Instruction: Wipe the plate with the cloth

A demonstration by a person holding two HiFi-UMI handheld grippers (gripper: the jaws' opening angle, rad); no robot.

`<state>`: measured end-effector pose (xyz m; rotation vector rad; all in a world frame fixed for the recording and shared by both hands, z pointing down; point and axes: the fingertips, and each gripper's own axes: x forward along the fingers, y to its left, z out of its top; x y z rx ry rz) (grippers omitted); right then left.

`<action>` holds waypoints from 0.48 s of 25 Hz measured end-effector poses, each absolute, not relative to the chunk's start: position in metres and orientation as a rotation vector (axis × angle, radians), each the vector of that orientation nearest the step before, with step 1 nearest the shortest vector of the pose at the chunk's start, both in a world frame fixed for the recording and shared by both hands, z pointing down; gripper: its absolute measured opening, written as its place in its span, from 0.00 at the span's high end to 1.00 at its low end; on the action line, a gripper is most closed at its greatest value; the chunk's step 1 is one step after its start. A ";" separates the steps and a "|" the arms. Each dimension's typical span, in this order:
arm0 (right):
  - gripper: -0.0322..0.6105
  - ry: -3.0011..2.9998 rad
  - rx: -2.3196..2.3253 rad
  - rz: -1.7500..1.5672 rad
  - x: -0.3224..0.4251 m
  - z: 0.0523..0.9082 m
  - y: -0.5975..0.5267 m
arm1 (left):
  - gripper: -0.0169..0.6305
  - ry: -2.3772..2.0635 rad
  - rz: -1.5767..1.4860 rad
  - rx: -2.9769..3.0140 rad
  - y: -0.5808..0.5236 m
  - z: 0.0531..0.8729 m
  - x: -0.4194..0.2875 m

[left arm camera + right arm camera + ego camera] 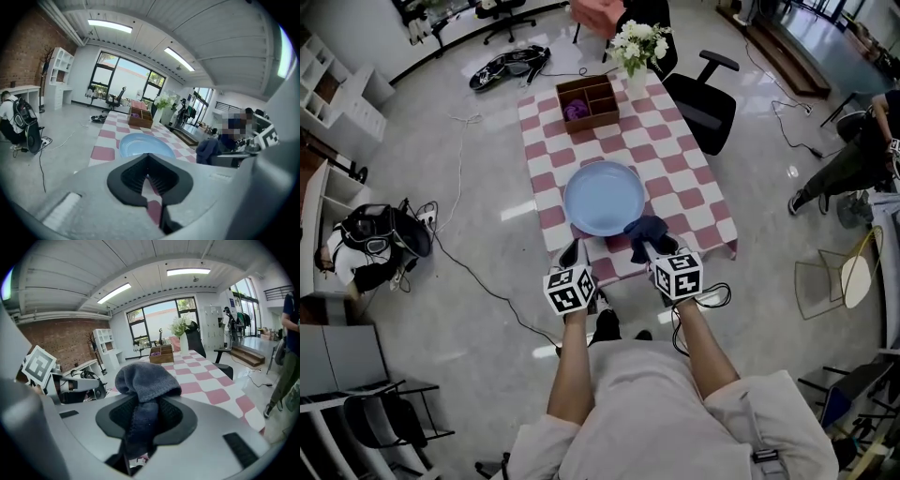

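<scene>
You work in bright, even light from ceiling strips point(187, 272) at twelve o'clock; gripper views warp, darkening at their rims.

We see the plate point(604, 197) mid-frame on the worktop point(686, 187), the box point(592, 123) above it, the cloth point(647, 228) at its lower right
</scene>
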<state>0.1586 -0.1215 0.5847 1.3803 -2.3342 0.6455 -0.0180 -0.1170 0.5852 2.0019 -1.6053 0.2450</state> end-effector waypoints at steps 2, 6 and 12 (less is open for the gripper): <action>0.76 -2.340 1.388 0.661 0.162 0.586 -0.108 | 0.96 -1.603 0.271 2.040 -0.097 0.579 -0.007; 0.76 -2.336 1.397 0.700 0.172 0.594 -0.080 | 0.96 -1.590 0.314 2.101 -0.060 0.569 0.011; 0.76 -2.364 1.397 0.716 0.173 0.597 -0.047 | 0.96 -1.599 0.328 2.139 -0.029 0.560 0.018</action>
